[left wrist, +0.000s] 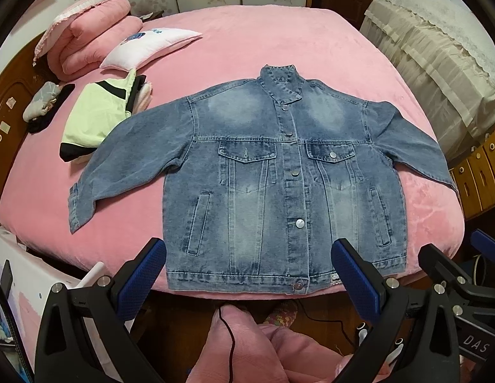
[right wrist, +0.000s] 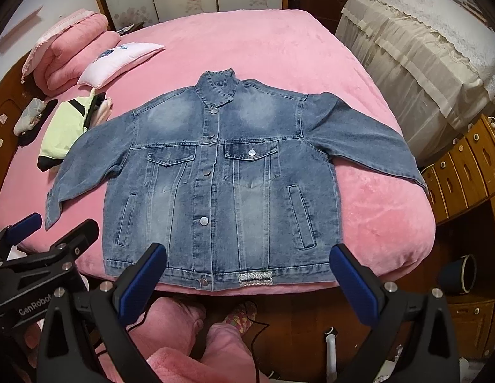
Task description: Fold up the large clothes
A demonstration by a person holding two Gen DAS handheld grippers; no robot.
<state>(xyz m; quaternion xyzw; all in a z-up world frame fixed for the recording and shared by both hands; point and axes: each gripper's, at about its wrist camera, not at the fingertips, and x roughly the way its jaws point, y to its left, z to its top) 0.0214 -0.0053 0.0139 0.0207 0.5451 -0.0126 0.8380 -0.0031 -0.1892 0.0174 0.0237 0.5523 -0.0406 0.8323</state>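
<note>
Both grippers, my left gripper (left wrist: 249, 271) and my right gripper (right wrist: 247, 271), hang released with jaws wide apart, holding nothing, just short of the near hem. Denim jacket (left wrist: 279, 172) lies flat, buttoned, front up, on the pink bed (left wrist: 247, 38), collar far, sleeves spread left and right. Folded green garment (left wrist: 94, 118) lies at far left.

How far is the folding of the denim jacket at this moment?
Done: the denim jacket lies flat and buttoned on the pink bed, sleeves spread. In hand: nothing; the left hand-held gripper and the right hand-held gripper are open near the hem, holding nothing. Left: all folds, both sleeves and body.
</note>
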